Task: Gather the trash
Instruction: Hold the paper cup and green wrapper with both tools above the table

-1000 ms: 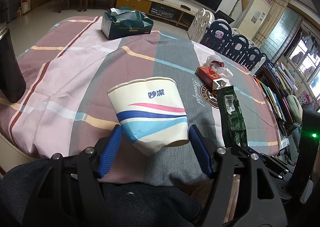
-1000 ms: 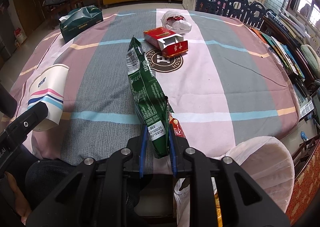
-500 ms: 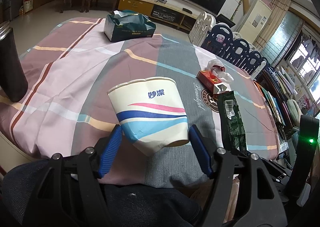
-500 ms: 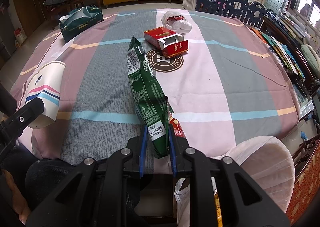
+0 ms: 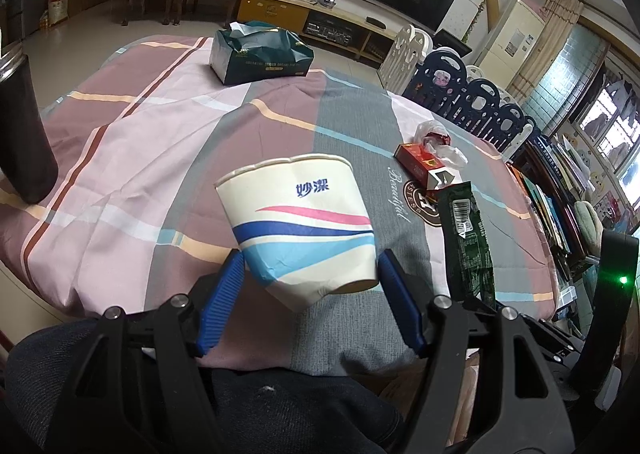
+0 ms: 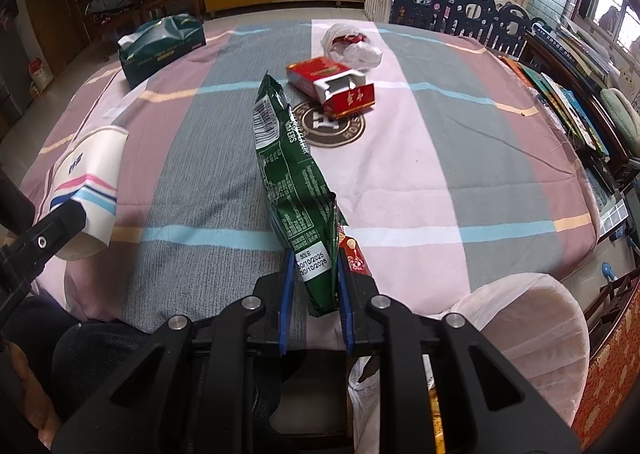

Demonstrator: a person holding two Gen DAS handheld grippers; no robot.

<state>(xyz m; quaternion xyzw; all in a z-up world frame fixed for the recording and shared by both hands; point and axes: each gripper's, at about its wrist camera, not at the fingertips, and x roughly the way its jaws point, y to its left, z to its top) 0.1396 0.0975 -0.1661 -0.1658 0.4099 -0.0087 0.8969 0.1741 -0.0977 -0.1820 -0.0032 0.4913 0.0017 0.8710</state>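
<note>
Left claw: the left gripper (image 5: 310,286) clamps a paper cup (image 5: 298,225) by its lower body between the blue pads, mouth tipped away and up, held clear above the tablecloth (image 5: 168,141).
Right claw: the right gripper (image 6: 314,282) is pinched narrow on the bottom end of a green snack wrapper (image 6: 294,189), which rises forward out of the jaws.
Step in hand: judged, both pieces are lifted and need carrying to a bin; a white-lined trash bag (image 6: 520,314) shows just below and to the right of the right claw.
Doing it well: keep the cup squeeze light, since its wall already dents near the base; swing the wrapper's free end over the bag opening before letting go, as it is limp and could catch the rim.
Still to collect: ahead of the right claw lie an open red cigarette pack (image 6: 332,83) and, beyond it, a crumpled plastic wrap (image 6: 352,47).
Cup print: blue characters "妙潔".
Wrapper print: white sticker dated "30/10/2025"; a barcode near the far end; "WAFERS", partly legible.
Cloth print: "Beautiful" in script beside a round emblem.
</note>
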